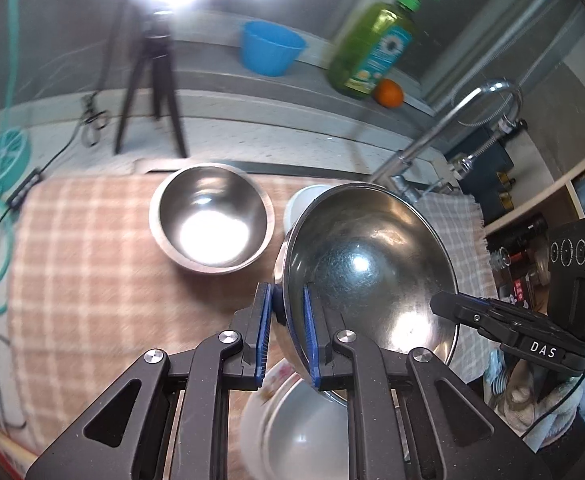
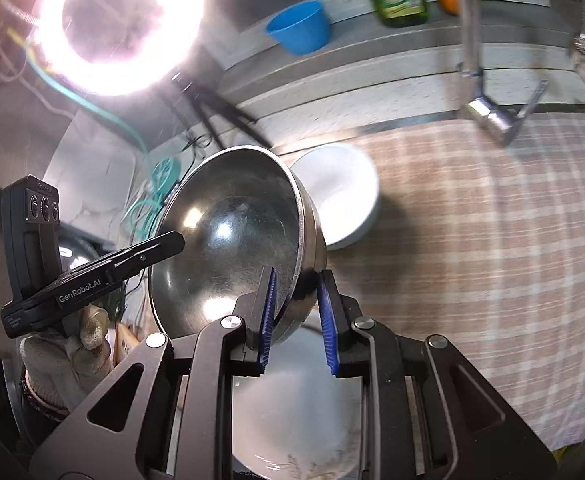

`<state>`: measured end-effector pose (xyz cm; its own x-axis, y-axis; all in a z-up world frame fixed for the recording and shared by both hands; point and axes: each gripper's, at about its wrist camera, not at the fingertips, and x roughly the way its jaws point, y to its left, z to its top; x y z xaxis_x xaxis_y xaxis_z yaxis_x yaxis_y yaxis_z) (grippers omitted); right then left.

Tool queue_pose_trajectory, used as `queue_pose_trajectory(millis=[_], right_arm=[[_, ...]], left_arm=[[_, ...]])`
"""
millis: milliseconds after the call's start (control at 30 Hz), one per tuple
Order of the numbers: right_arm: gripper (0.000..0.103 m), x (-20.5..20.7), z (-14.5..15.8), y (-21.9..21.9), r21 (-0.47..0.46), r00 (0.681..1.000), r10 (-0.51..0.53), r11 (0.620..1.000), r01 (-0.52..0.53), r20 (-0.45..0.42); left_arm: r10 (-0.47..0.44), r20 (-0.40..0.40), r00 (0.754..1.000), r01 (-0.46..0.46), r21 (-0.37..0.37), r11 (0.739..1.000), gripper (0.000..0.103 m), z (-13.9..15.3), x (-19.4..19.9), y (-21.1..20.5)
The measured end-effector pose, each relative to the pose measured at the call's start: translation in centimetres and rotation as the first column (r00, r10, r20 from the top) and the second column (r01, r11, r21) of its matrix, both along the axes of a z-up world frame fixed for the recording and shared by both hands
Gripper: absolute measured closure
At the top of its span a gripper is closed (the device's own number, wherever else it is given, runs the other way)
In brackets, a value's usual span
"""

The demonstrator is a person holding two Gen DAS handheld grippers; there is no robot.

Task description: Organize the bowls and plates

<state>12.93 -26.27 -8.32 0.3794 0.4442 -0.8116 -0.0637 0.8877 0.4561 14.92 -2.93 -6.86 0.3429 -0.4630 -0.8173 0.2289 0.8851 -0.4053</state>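
Presently, both grippers are clamped on the same large steel bowl (image 1: 368, 272), one at each side of its rim. The left gripper (image 1: 288, 328) has its blue pads closed over the bowl's left wall, one pad inside and one outside. The right gripper (image 2: 298, 316) grips the opposite rim in the same fashion; in the left wrist view its black fingers reach the bowl's right edge. The bowl is held tilted, clear of the checked cloth (image 1: 92, 260) that covers the counter.

On the cloth, a smaller steel bowl (image 1: 212, 218) stands upright to the left of the held bowl. A white bowl (image 2: 342, 196) sits on the cloth behind the held bowl, partly hidden by it. Directly below the grippers lies a white plate with a floral print (image 1: 268, 400).

At the back, a ledge carries a blue plastic cup (image 1: 270, 48), a green soap bottle (image 1: 372, 48) and an orange (image 1: 389, 93). A chrome tap (image 1: 444, 128) rises at the right. A ring light (image 2: 120, 24) on a tripod (image 1: 152, 92) glares from the left rear. A gloved hand (image 2: 76, 356) holds the left gripper.
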Motion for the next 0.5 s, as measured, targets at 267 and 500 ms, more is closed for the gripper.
queue_pose_trajectory(millis=[267,500], right_arm=[[0.081,-0.3,-1.1,5.5,-0.003,0.996,0.092,0.996,-0.092,-0.020],[0.081,-0.2,-2.7,10.0,-0.008,0.985,0.168,0.986,-0.168,-0.046]], left_arm=[[0.093,-0.005,0.996,-0.093,0.000,0.996,0.089,-0.7,-2.5,5.1],[0.166,-0.024,0.986,-0.166,0.004,0.986,0.089,-1.7,-4.5,9.4]])
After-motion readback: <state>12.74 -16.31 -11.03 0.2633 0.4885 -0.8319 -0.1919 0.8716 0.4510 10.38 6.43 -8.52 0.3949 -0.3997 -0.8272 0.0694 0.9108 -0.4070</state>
